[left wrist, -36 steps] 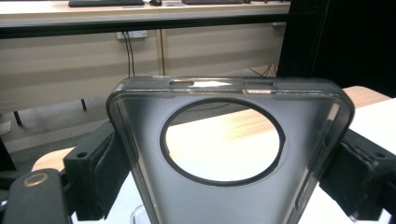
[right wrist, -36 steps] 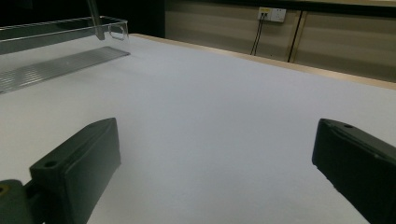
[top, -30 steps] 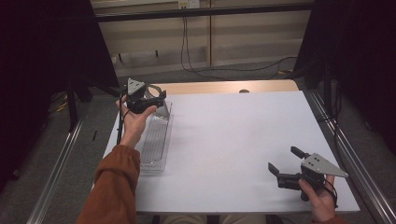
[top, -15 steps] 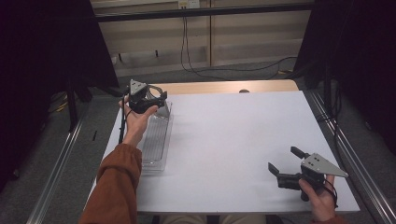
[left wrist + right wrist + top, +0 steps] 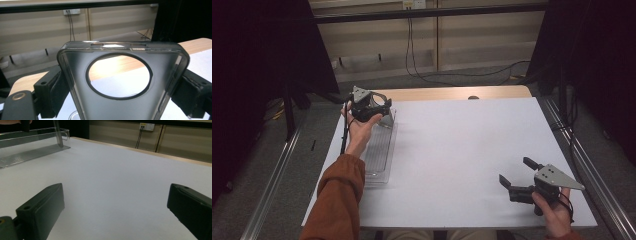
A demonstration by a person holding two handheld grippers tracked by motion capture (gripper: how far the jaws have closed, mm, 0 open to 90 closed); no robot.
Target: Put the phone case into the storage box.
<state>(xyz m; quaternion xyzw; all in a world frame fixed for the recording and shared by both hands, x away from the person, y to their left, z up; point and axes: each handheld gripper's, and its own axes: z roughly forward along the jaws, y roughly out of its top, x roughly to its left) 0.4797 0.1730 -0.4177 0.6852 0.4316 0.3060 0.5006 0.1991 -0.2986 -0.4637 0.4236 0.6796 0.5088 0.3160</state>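
My left gripper (image 5: 371, 108) hangs over the far end of a clear plastic tray (image 5: 379, 152) at the table's left side. It is shut on a translucent grey phone case (image 5: 122, 105) with a large round camera hole, and the jaws press on the case's two long edges. In the high view the case (image 5: 387, 118) hangs below the gripper, near the tray's far wall. Near the front right corner of the table my right gripper (image 5: 516, 170) is held low and open, with nothing between the jaws of the right gripper (image 5: 116, 210).
The white table top (image 5: 462, 145) stretches between the two hands. The ribbed clear tray (image 5: 30, 152) lies far off to the left in the right gripper view. Metal rails run along both sides of the table, and cables hang on the back wall.
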